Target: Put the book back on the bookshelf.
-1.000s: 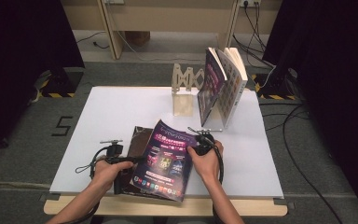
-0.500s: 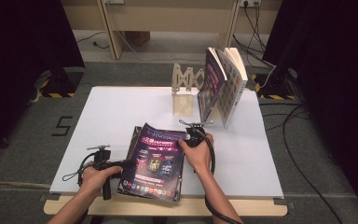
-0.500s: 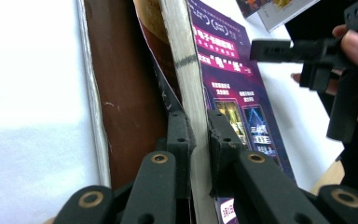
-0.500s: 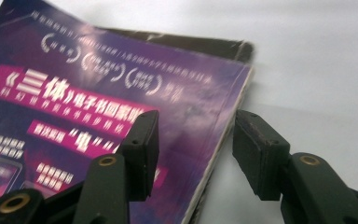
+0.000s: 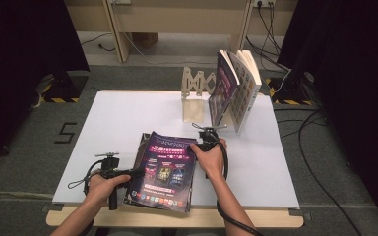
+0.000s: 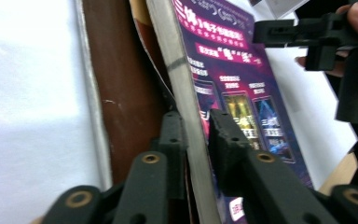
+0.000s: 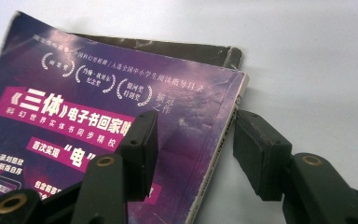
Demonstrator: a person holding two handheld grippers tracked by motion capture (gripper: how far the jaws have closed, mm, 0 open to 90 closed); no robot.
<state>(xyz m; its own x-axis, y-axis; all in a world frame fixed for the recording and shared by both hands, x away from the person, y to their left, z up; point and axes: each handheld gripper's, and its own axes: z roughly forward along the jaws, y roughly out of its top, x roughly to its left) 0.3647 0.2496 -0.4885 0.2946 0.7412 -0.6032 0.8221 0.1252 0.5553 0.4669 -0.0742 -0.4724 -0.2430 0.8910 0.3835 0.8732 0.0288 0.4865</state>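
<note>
1. A purple book (image 7: 107, 126) lies on the white table (image 7: 307, 56), its cover printed with white and pink Chinese lettering.
2. A dark brown book (image 7: 186, 49) lies under it, its edge and worn corner showing past the top.
3. The right gripper (image 7: 191, 151) straddles the purple book's corner: one jaw over the cover, the other beside the spine (a gap shows there, so no clamp).
</note>
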